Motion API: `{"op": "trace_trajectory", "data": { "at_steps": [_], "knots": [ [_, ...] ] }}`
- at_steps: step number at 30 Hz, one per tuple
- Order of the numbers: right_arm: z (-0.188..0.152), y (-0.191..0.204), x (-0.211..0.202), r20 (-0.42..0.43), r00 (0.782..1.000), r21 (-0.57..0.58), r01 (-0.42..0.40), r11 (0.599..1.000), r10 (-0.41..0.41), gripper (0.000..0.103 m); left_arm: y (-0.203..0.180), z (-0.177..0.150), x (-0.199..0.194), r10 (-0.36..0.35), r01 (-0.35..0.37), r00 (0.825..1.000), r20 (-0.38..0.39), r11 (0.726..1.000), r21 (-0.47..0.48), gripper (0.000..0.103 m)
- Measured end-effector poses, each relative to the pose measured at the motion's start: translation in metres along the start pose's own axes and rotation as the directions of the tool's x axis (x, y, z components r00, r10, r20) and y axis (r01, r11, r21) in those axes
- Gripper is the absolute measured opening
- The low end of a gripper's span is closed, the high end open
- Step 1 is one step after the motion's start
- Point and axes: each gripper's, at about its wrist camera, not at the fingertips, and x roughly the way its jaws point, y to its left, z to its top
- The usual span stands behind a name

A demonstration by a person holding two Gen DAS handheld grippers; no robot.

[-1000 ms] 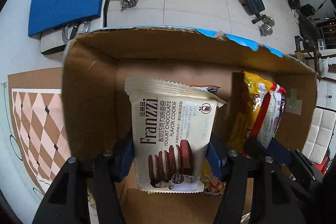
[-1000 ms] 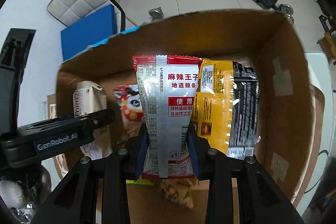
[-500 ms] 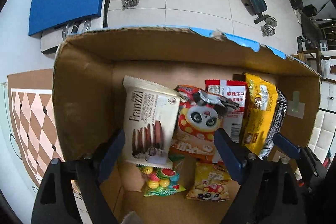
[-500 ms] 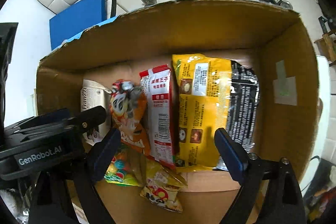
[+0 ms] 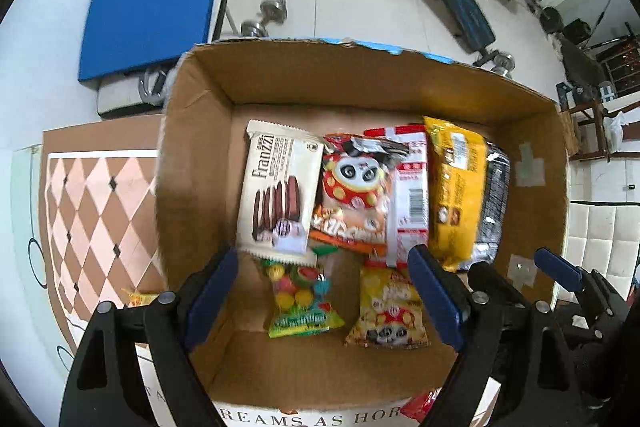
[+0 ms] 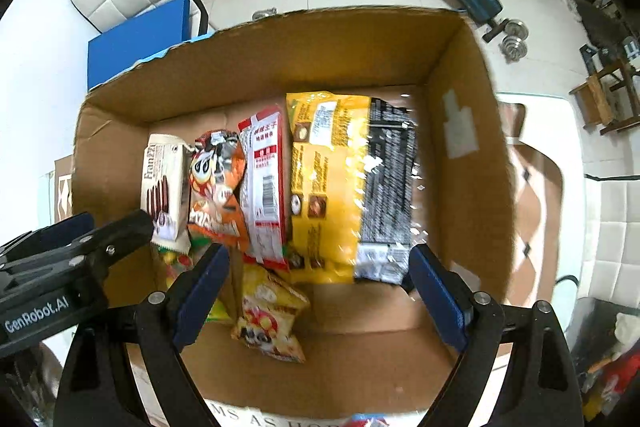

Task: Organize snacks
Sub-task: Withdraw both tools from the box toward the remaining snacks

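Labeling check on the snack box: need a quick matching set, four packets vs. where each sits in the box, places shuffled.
Things:
1. Franzzi cookie pack
2. yellow-and-black bag
3. panda snack bag
4. gumball candy bag

Places (as seen in the left wrist view):
A. back row, far right end
B. front, just below the cookie pack
C. back row, far left end
D. back row, between the cookie pack and the red-and-white packet

Pairs: 1-C, 2-A, 3-D, 4-B

All lie inside the cardboard box.
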Motion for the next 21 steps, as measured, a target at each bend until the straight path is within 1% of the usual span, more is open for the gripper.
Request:
{"op": "trace_trajectory", "data": {
  "at_steps": [4,9,11,17,21],
  "knots": [
    [-0.032,-0.001,-0.026,0.053,0.998,-0.022,0.024,0.999,-0.022,0.093,0.002,-0.027,-0.021,0.007,-0.008,0.998,0.067,1.0,0.007,0.087],
    [-0.067,-0.003,-0.054,0.103,0.995,-0.034,0.023,0.999,-0.019,0.093,0.002,-0.062,-0.047,0.016,-0.018,0.99,0.143,1.0,0.01,0.087],
    [-0.078,-0.001,-0.062,0.126,0.992,-0.035,0.024,0.999,-0.02,0.093,0.0,-0.076,-0.06,0.024,-0.027,0.983,0.184,1.0,0.013,0.087],
    [-0.115,-0.001,-0.1,0.202,0.979,-0.057,0.033,0.998,-0.021,0.093,-0.002,-0.114,-0.095,0.018,-0.022,0.963,0.269,1.0,0.011,0.087],
    [-0.136,-0.002,-0.121,0.238,0.971,-0.058,0.017,0.998,-0.003,0.093,-0.001,-0.137,-0.12,0.014,-0.019,0.946,0.323,1.0,0.012,0.087]
  ]
}}
